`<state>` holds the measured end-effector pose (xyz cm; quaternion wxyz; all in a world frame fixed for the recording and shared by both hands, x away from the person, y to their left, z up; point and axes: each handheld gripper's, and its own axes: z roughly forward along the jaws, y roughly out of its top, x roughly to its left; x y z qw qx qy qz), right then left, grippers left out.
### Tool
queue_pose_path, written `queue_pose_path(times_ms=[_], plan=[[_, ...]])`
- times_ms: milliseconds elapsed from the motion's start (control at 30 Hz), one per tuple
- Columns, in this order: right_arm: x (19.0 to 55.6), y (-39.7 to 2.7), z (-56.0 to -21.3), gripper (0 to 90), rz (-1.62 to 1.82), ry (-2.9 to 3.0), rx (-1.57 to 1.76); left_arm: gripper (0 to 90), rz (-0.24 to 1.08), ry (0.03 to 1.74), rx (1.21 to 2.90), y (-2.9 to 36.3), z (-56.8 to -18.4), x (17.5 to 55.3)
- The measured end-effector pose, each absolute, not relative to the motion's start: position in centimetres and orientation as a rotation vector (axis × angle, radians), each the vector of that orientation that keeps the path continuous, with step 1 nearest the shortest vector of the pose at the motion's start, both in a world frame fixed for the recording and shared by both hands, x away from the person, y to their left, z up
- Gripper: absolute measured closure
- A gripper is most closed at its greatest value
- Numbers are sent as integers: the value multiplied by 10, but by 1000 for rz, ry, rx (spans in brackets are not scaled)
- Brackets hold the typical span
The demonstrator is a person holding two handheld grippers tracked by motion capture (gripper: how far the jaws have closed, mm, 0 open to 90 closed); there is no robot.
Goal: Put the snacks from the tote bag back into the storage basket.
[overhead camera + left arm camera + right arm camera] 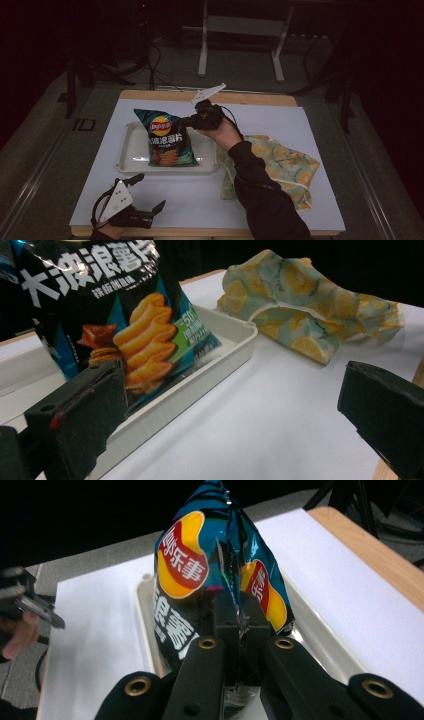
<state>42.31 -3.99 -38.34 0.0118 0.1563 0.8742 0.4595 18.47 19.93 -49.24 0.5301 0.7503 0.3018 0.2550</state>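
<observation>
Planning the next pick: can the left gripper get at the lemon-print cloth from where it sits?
Probably yes. The left gripper is open at the near edge, and bare white mat lies between it and the cloth; the tray sits aside.

Your right arm wears a dark, almost black long sleeve (260, 195) with a snug cuff at the wrist. The right tool (239, 625) is matte black, with 2 blocky jaws on 2 angled arms, each arm fixed with brass-ringed screws; 4 such rings show in the right gripper view. A pale grey 3-cornered plate (209, 92) sits on top of it, and a thin black cable (231, 117) loops from its body. Your left tool (147, 192) is black too, with 2 jaws faced in square dark pads (85, 415), its own grey plate (116, 199) dotted with small holes, and a black cable (94, 210) beside it.
</observation>
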Motion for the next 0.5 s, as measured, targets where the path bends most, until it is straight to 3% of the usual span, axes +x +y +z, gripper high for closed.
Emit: queue_pose_path(times_ms=[500], plan=[[441,-38,-415,889,1250,2706,620,1,611,720,1800,198,-493,185]])
